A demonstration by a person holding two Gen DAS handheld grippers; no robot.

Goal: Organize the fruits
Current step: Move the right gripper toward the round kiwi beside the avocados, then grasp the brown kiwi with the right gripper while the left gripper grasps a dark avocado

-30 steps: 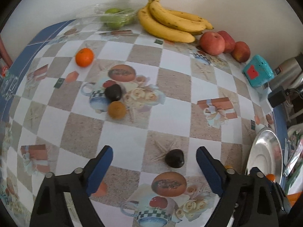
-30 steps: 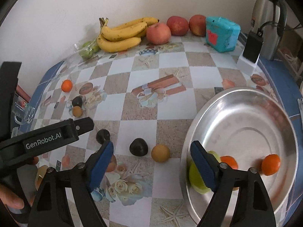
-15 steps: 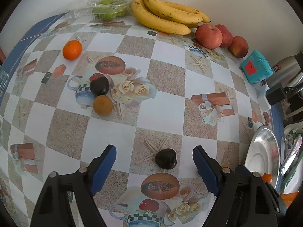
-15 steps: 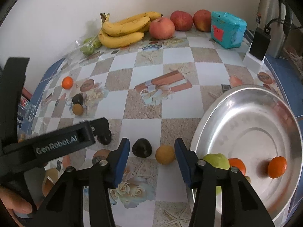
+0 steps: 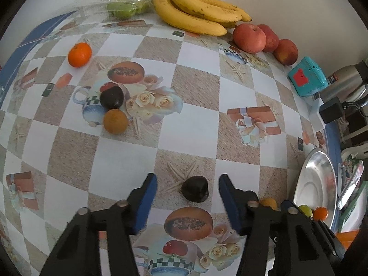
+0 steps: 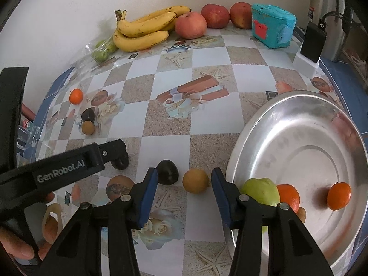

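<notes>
My left gripper is open, its blue pads either side of a dark round fruit on the tablecloth; that fruit shows partly hidden in the right wrist view. My right gripper is open around a tan round fruit, with another dark fruit just left of it. The steel plate holds a green fruit and two oranges. An orange, a dark fruit and a tan fruit lie farther left.
Bananas, three red apples and bagged green fruit line the wall. A teal box, a black charger and a steel kettle stand at the back right. The left gripper's arm crosses the right view.
Both grippers have moved forward and lower: the left now brackets the dark fruit, the right brackets the tan fruit. Both jaws have narrowed but stay open.
</notes>
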